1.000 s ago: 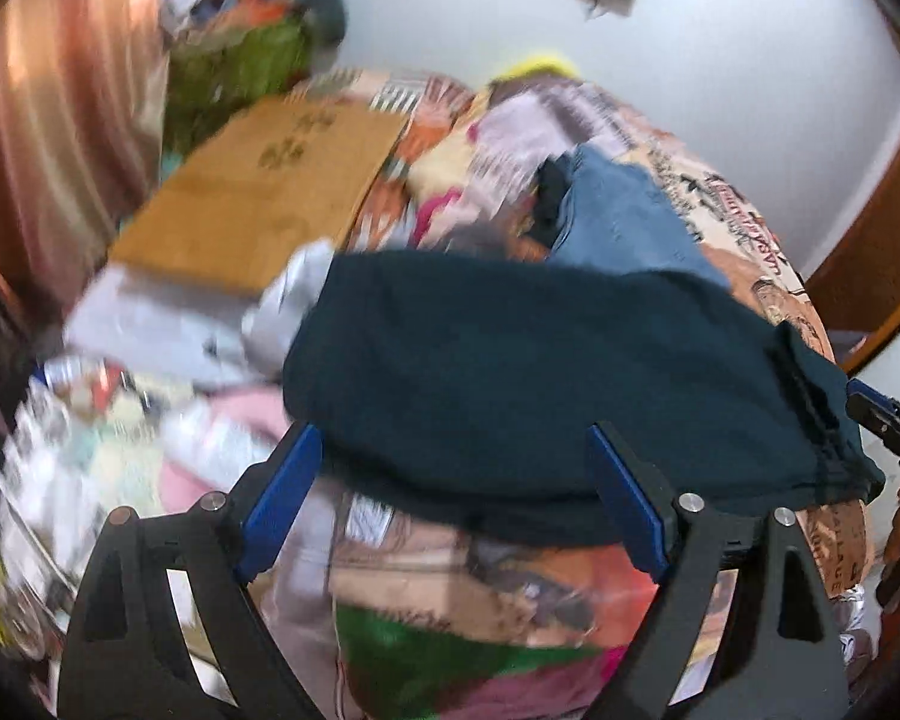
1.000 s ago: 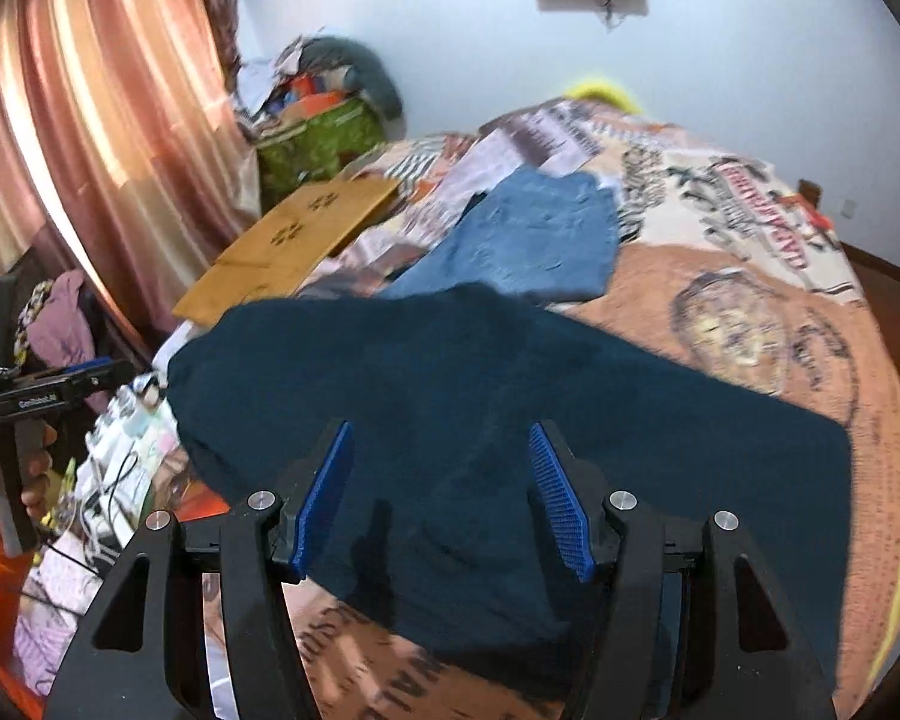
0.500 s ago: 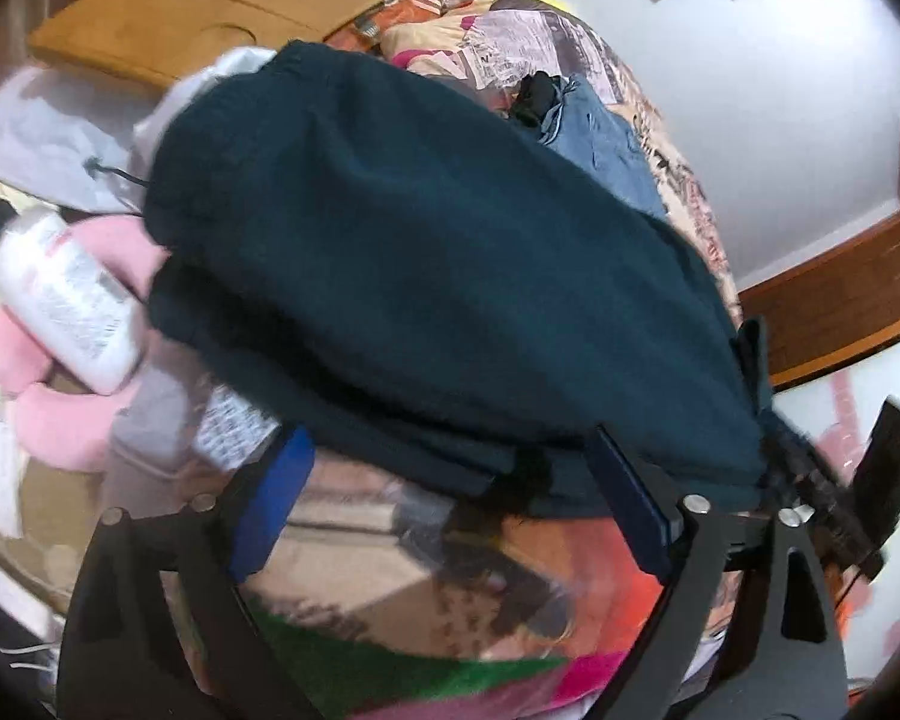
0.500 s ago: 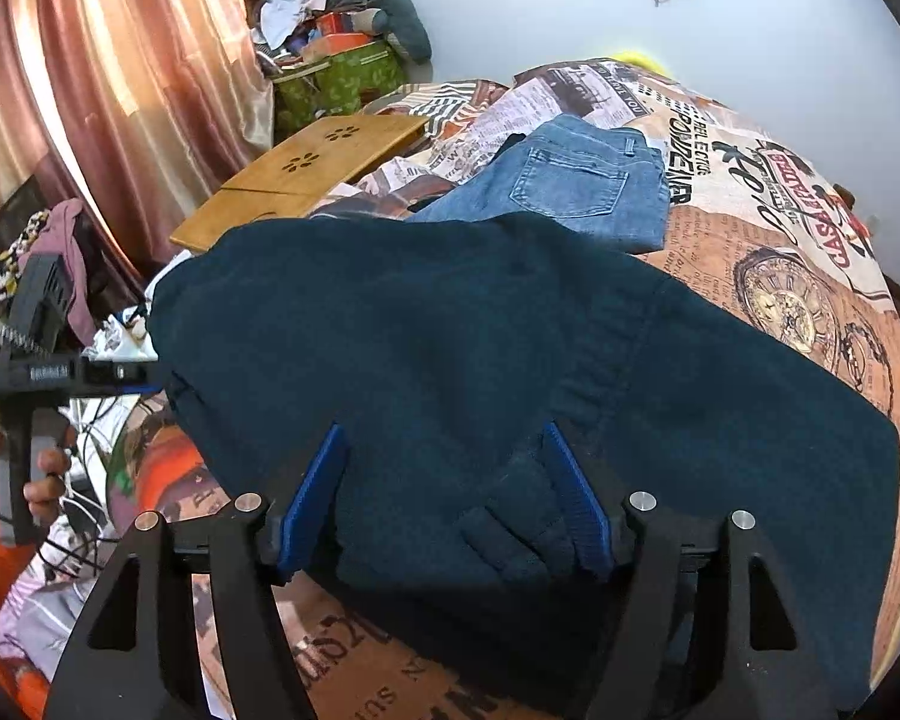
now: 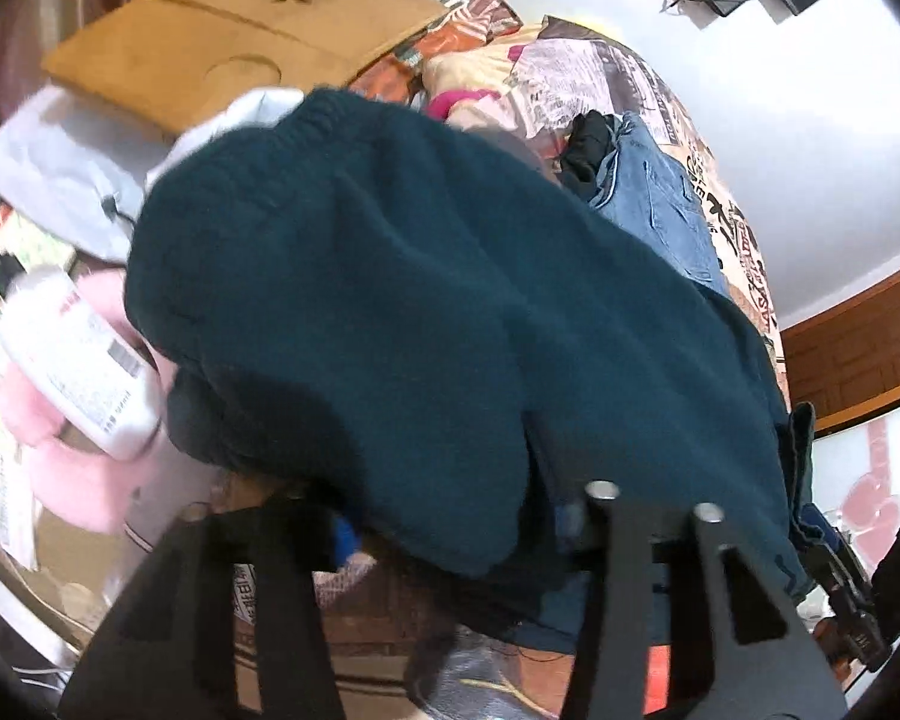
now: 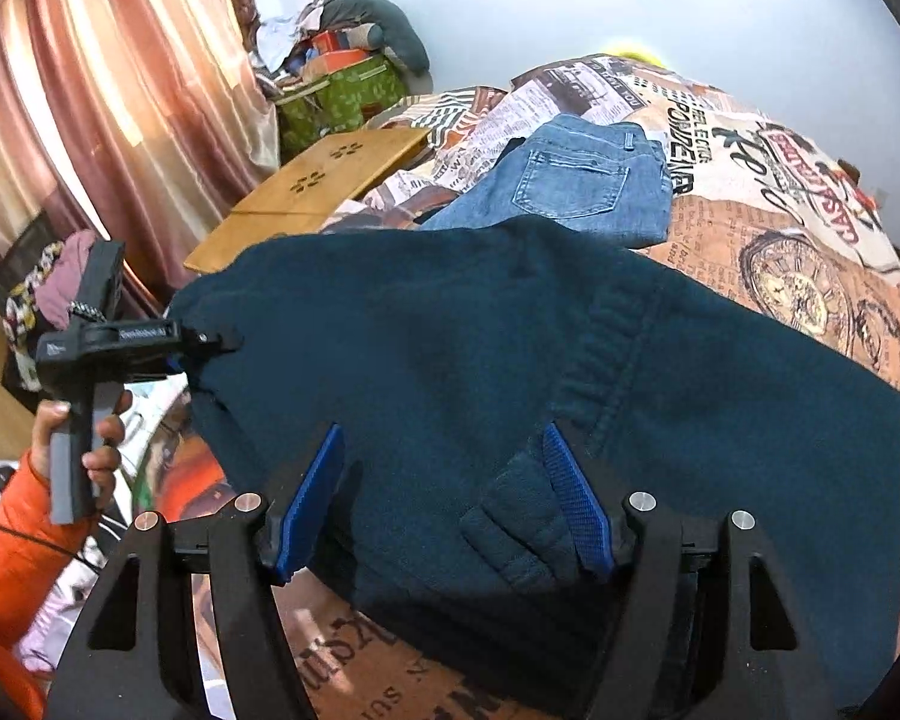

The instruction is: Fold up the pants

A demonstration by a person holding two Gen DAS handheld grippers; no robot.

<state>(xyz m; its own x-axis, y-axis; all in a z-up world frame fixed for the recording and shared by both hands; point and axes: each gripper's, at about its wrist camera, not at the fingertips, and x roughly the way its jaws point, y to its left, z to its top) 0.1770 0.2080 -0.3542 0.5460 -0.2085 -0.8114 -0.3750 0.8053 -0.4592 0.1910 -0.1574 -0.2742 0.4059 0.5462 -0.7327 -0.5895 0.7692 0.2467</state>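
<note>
Closing in just now, the left gripper (image 5: 450, 534) has its jaws narrowed around a bunched fold of the dark teal knit pants (image 5: 426, 312); cloth drapes over the fingertips and hides the pads, so whether they truly pinch the fold is hard to tell, though in the right wrist view its tip meets the pants' left edge. The right gripper (image 6: 444, 492) stands partly open, its blue pads (image 6: 312, 492) astride the near hem; the right pad touches a ribbed cuff, the left pad hangs apart from the cloth, and nothing is clamped.

The pants lie spread across the printed bedspread (image 6: 810, 276), their ribbed waistband running diagonally near the middle. Their far edge overlaps the folded blue jeans (image 6: 576, 180). To the right of the pants the bedspread lies bare, giving open room. On the left the edge is crowded: a white lotion bottle (image 5: 78, 360) on a pink fluffy thing (image 5: 72, 480) sits just beside the pants, with a white bag (image 5: 60, 162) and a wooden lap tray (image 5: 234, 30) beyond. A hand (image 6: 84, 438) in an orange sleeve (image 6: 12, 564) holds the left gripper's handle.
</note>
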